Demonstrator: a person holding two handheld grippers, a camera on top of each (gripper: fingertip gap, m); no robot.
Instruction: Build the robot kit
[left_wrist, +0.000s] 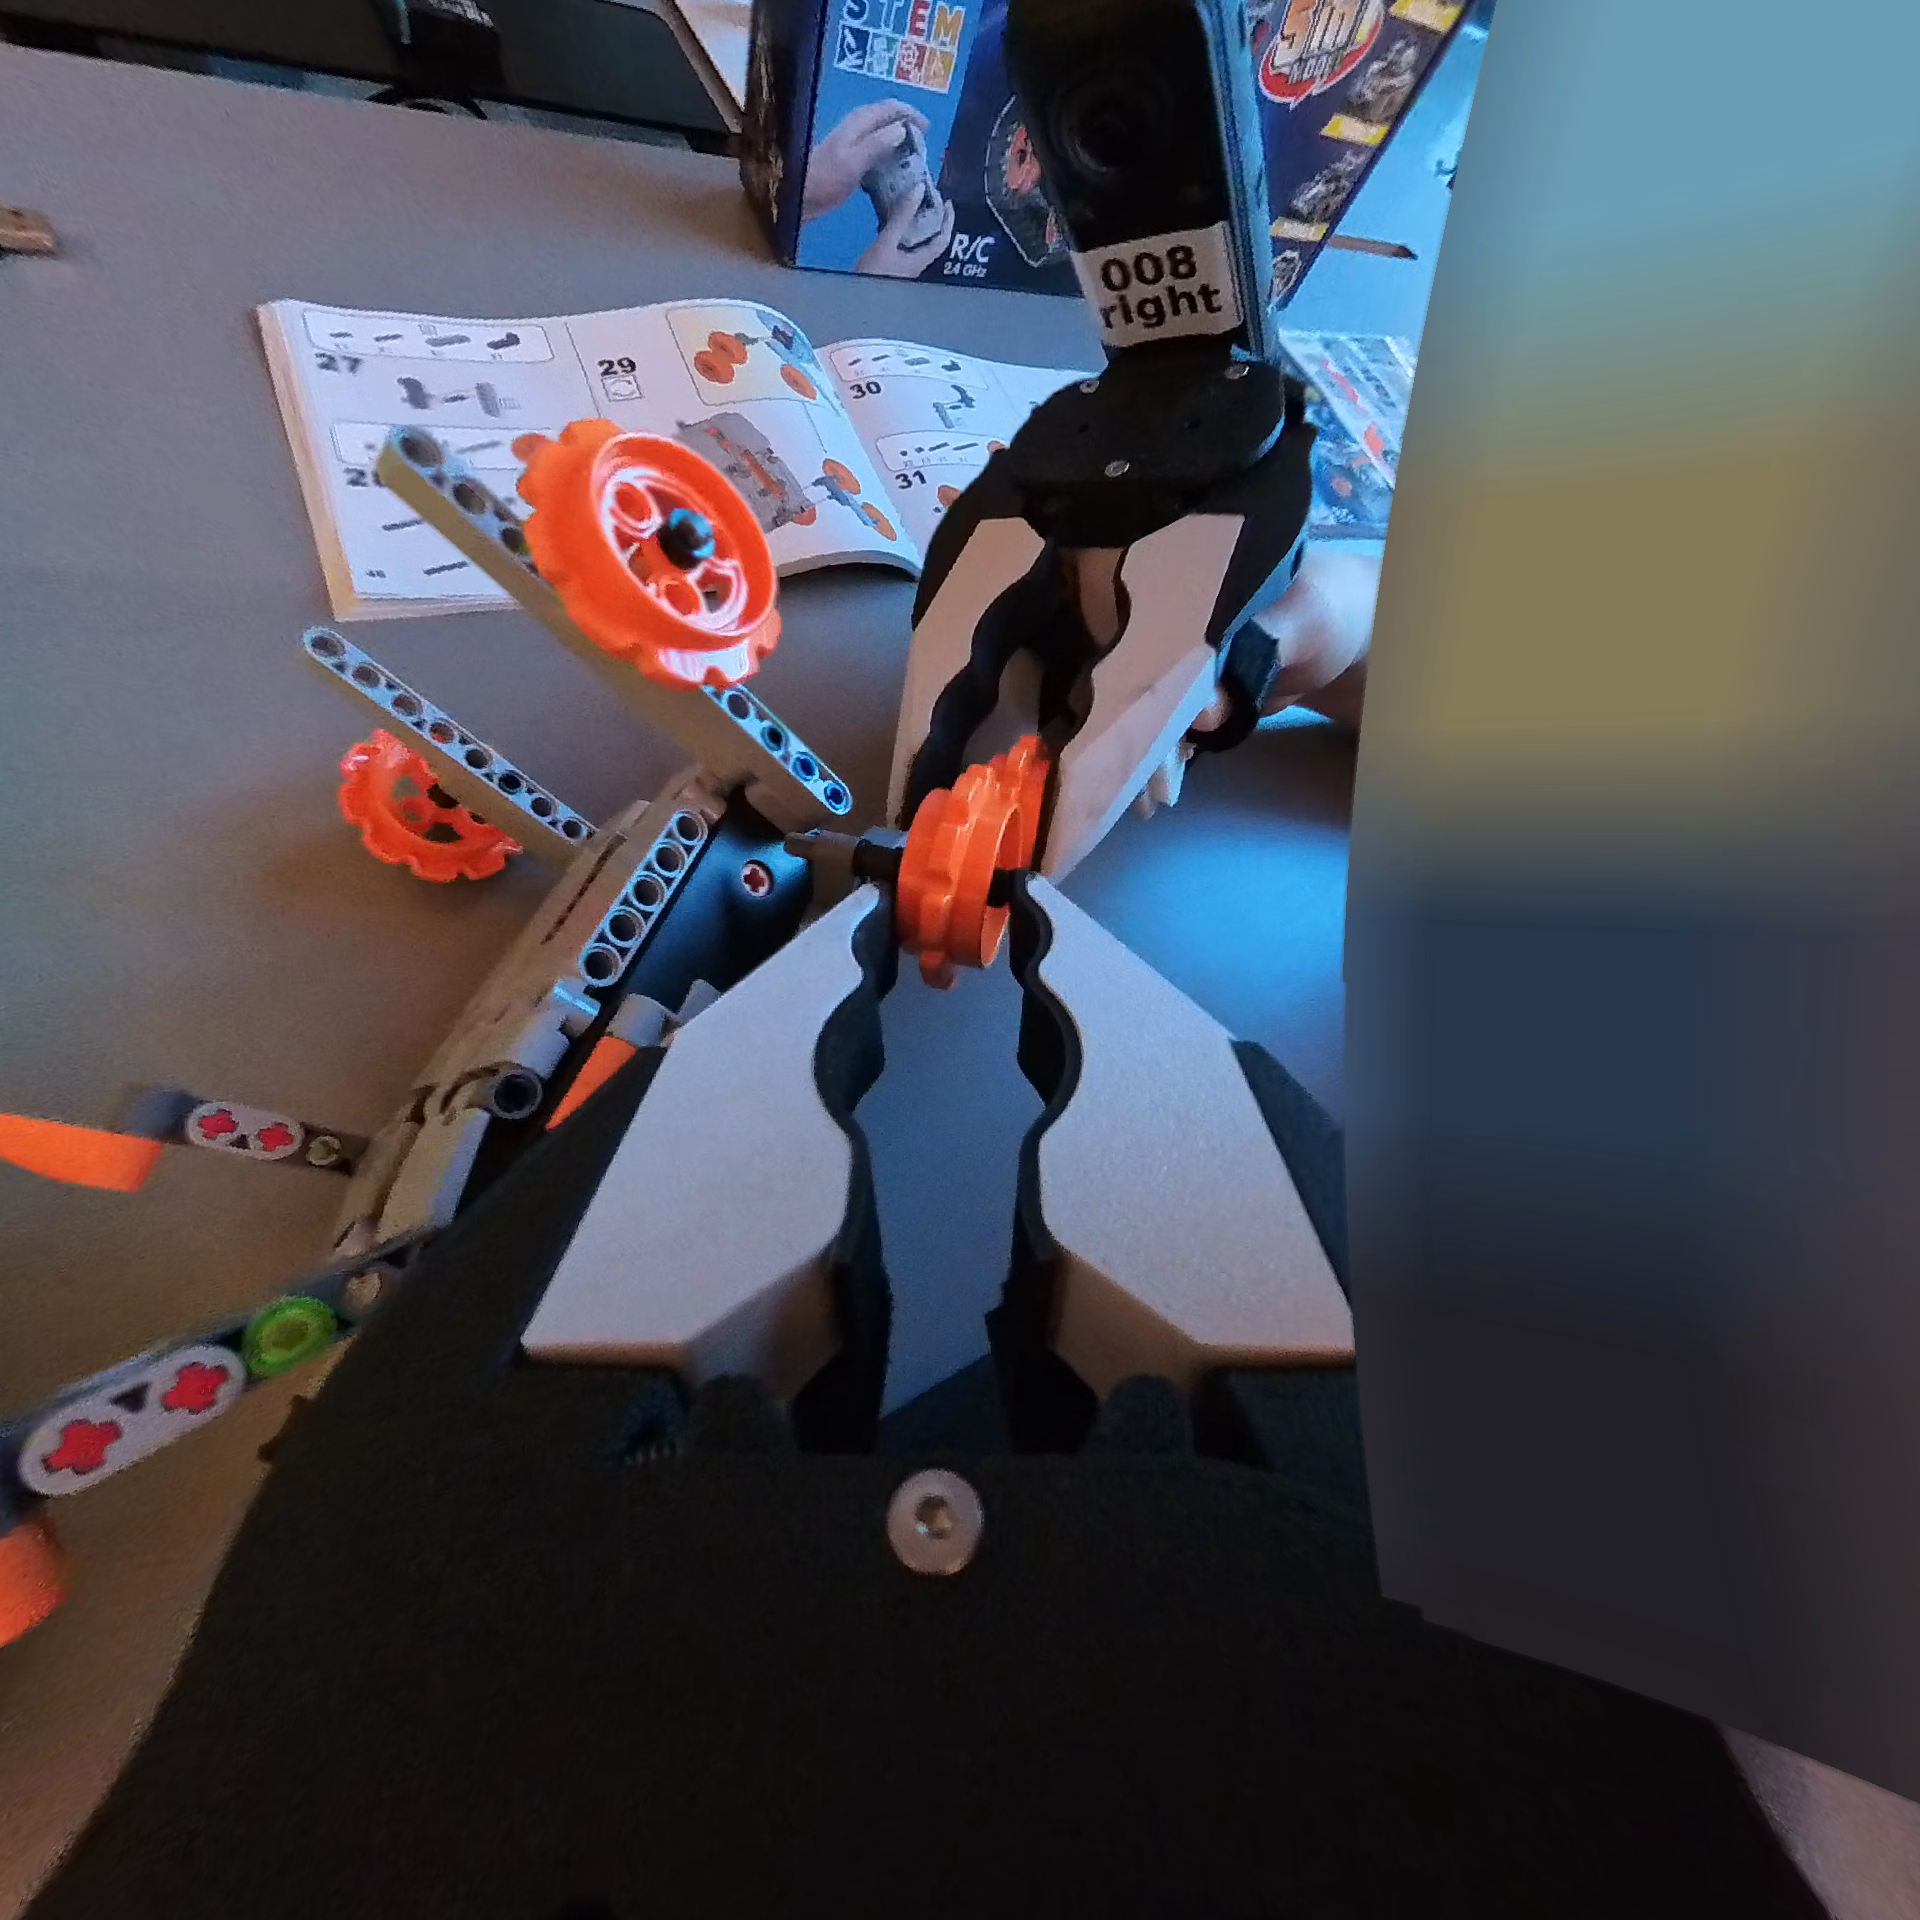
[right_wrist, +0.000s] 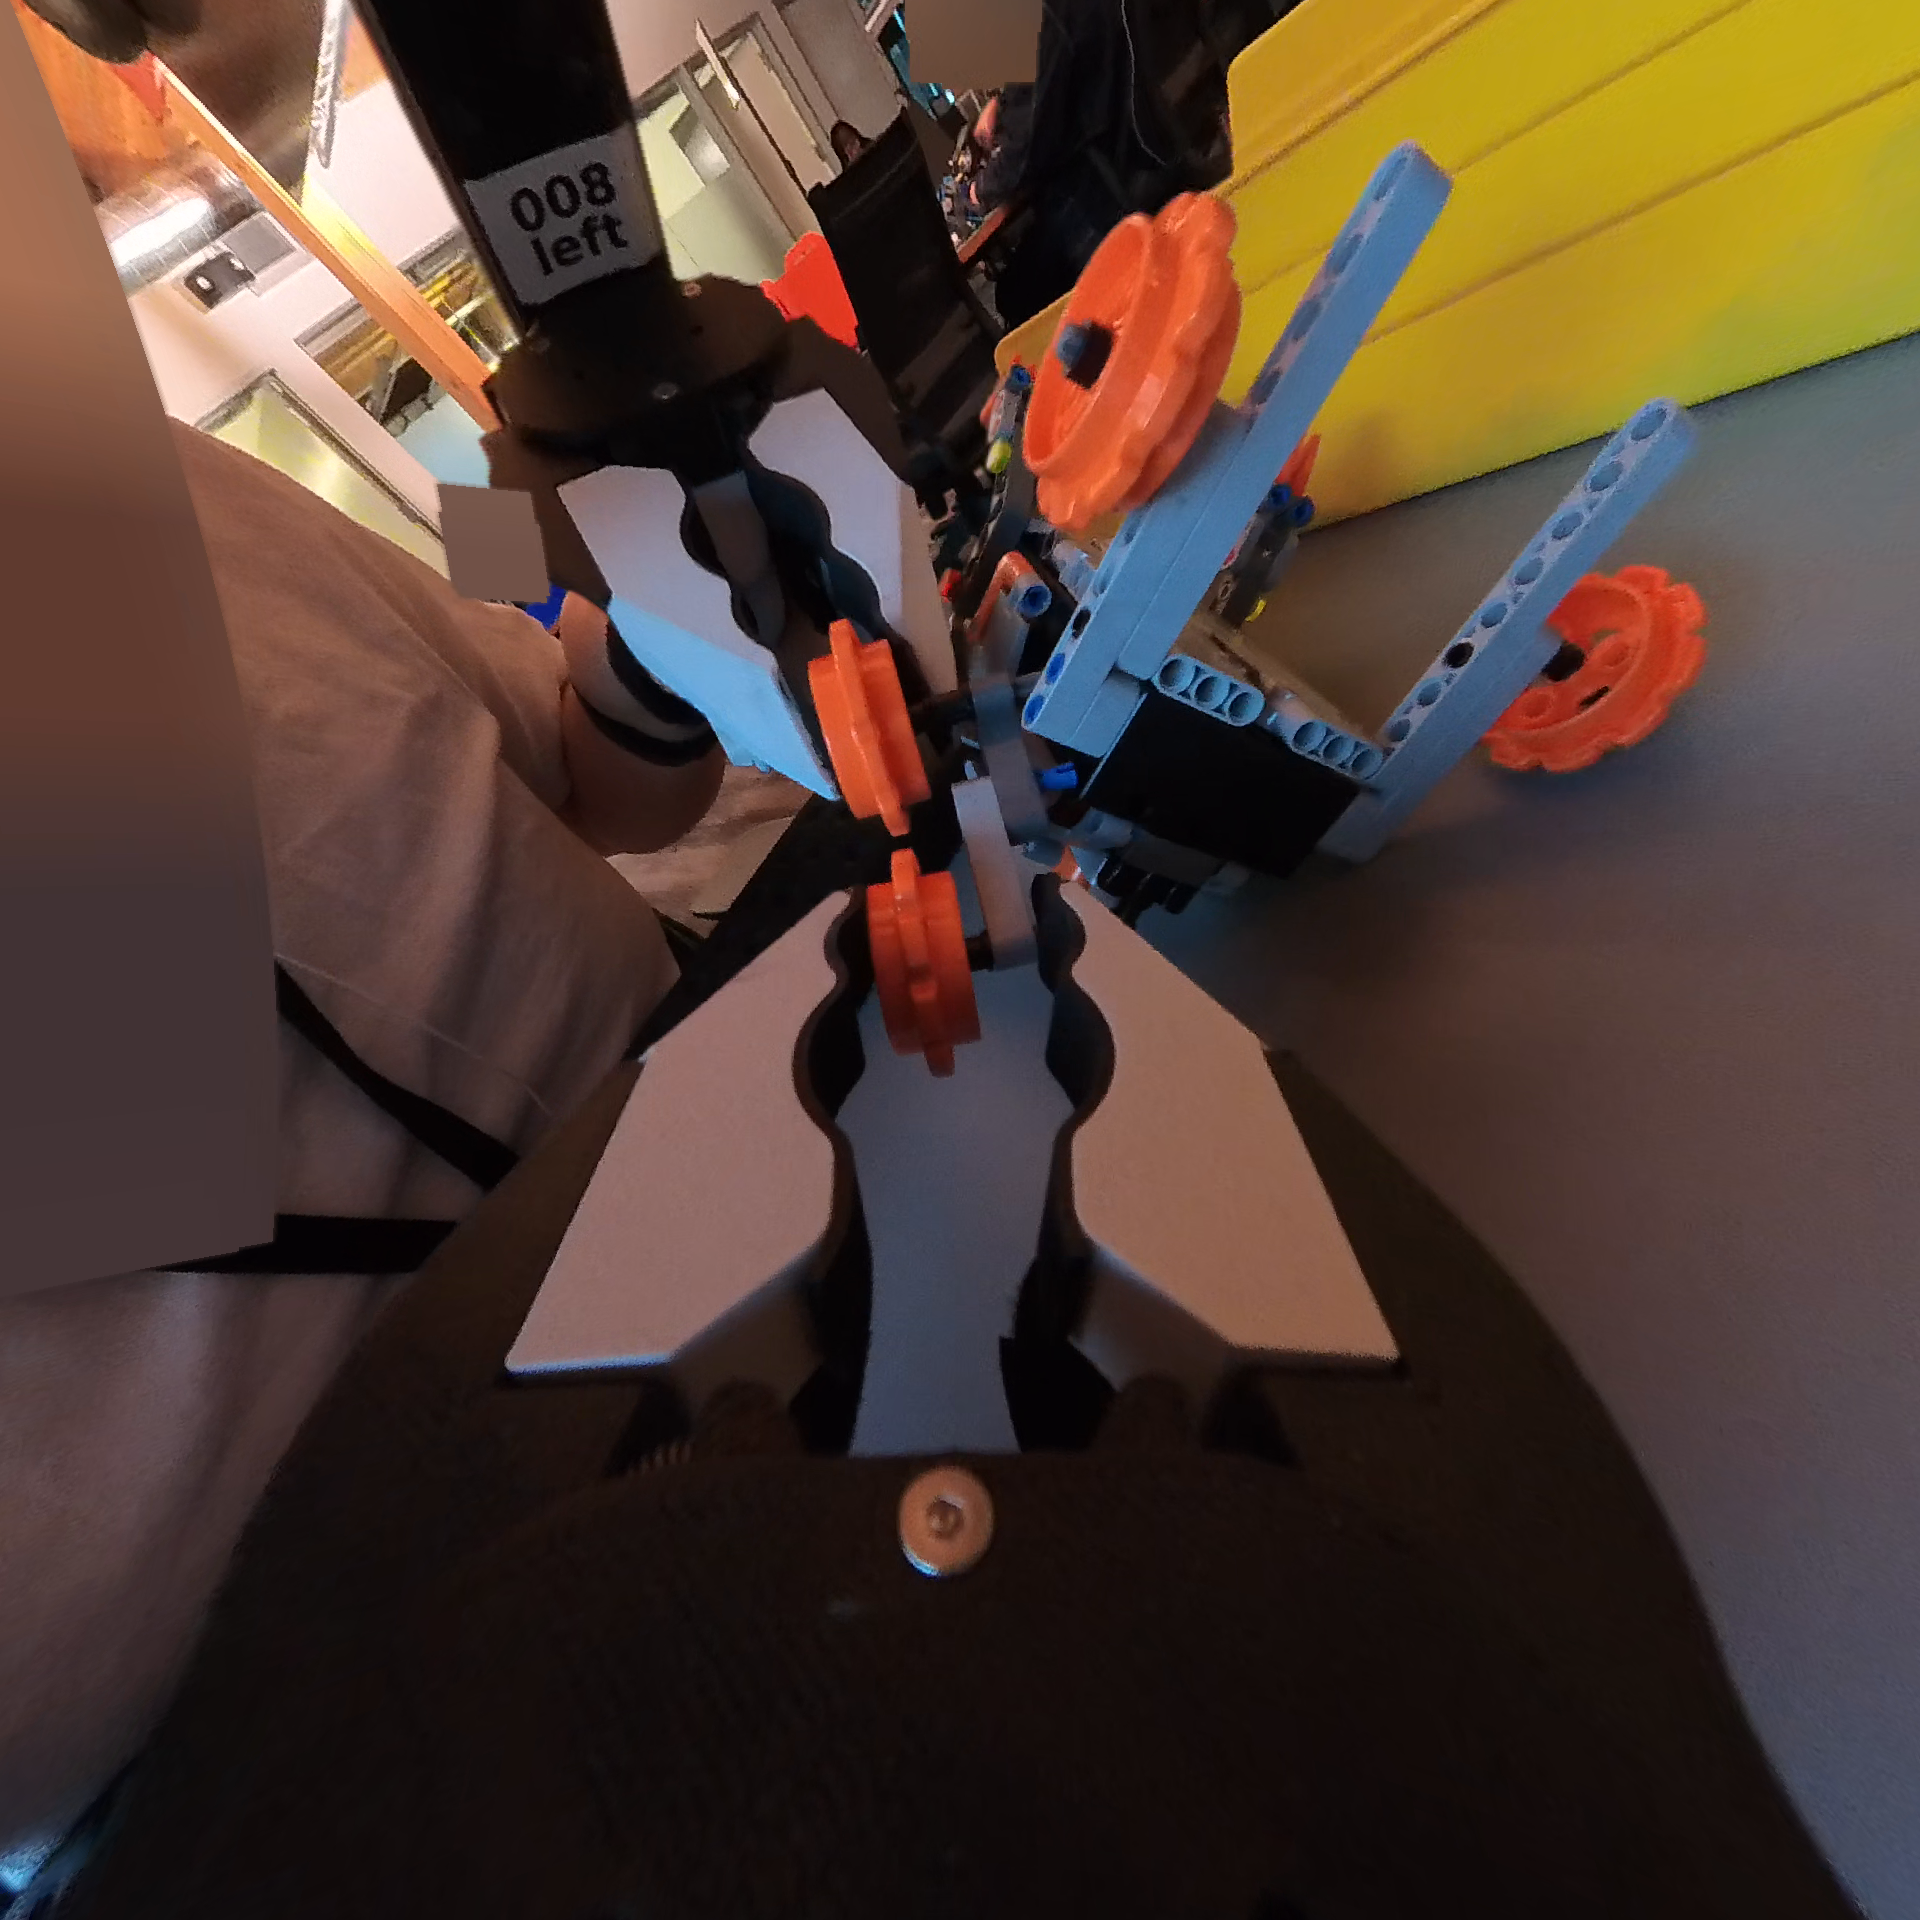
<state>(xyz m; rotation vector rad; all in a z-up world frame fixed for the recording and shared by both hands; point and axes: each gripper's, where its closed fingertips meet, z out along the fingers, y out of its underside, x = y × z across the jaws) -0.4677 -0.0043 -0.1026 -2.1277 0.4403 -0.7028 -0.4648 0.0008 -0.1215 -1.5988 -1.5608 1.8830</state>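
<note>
A toy brick model (left_wrist: 717, 894) with a black block body (right_wrist: 1216, 790) lies on the grey table. Two long grey beams carry large orange toothed wheels (left_wrist: 649, 545) (left_wrist: 421, 805), also in the right wrist view (right_wrist: 1132, 364) (right_wrist: 1595, 675). At the model's near end two small orange sprockets sit side by side on black axles. My left gripper (left_wrist: 948, 904) is shut on the nearer sprocket (left_wrist: 961, 873). My right gripper (right_wrist: 951, 914) is shut on the other sprocket (right_wrist: 920, 966), next to a grey link (right_wrist: 997, 883). The two grippers meet tip to tip.
An open instruction booklet (left_wrist: 582, 436) and a blue toy box (left_wrist: 894, 135) lie behind the model. Loose grey beams with red cross holes (left_wrist: 125, 1423), a green round piece (left_wrist: 289, 1335) and an orange part (left_wrist: 73, 1153) lie at left. A yellow bin (right_wrist: 1558, 208) stands behind. A person's torso (right_wrist: 416, 779) is close. Both grippers' tips are close together, under 4 cm apart.
</note>
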